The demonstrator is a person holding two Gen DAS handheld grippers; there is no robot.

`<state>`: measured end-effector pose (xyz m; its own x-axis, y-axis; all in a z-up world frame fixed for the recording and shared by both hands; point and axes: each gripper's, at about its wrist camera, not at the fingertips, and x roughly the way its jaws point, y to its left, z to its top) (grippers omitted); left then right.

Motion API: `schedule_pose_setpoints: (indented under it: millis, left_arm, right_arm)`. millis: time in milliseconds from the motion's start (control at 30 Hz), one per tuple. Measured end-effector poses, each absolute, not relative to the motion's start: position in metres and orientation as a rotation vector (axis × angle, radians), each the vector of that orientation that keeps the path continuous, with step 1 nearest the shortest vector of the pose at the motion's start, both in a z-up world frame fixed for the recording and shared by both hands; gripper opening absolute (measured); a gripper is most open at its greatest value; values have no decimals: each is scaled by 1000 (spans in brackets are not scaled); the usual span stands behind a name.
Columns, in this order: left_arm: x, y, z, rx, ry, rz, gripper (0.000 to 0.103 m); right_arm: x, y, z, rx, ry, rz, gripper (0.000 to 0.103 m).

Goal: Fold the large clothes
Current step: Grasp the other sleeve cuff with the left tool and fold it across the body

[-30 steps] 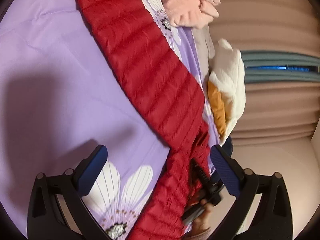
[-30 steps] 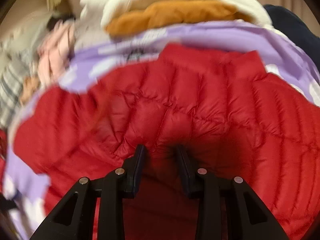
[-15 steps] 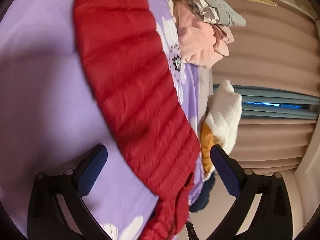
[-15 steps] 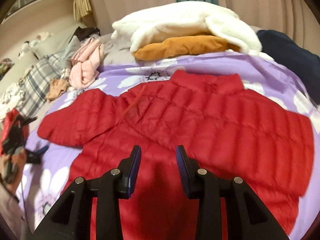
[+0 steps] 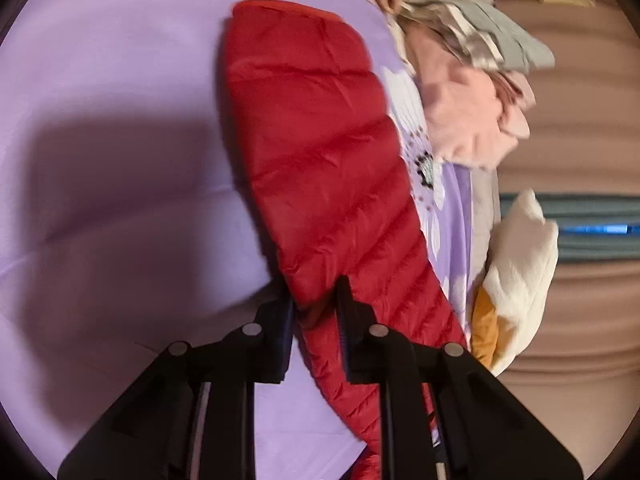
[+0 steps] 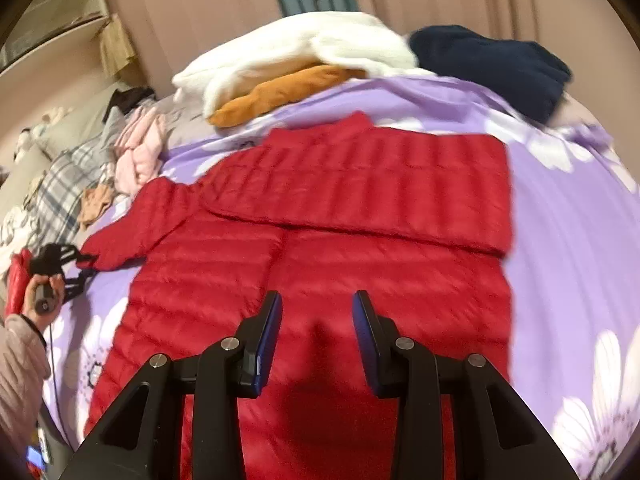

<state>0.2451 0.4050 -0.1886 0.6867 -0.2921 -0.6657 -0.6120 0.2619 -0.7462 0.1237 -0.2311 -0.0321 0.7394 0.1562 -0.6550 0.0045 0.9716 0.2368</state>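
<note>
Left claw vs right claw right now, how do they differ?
Left claw is shut on the outstretched sleeve of the red jacket; right claw hangs partly open above the jacket's body, gripping nothing. Right-side sleeve is already folded across the chest. Both are black with blue pads.

Warm, dim indoor light is cast over both views. A broad soft shadow is thrown on the purple bedsheet (image 5: 120,184). Motion blur is seen throughout, fisheye bending and dark vignetting at the edges.
</note>
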Motion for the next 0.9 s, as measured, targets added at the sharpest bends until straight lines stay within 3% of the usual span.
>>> schedule_pose_setpoints:
  millis: [133, 400, 667, 900]
  left_arm:
    - [239, 406, -167, -1227, 833, 286, 9]
    - [244, 327, -52, -811, 733, 139, 9]
    - [226, 176, 54, -411, 613, -151, 9]
    - [205, 19, 61, -112, 662, -417, 10]
  right_arm:
    - [105, -254, -35, 294, 729, 33, 37]
    - [89, -275, -42, 383, 730, -5, 38]
    - [75, -270, -43, 393, 712, 26, 38]
    - [60, -288, -49, 464, 706, 11, 39]
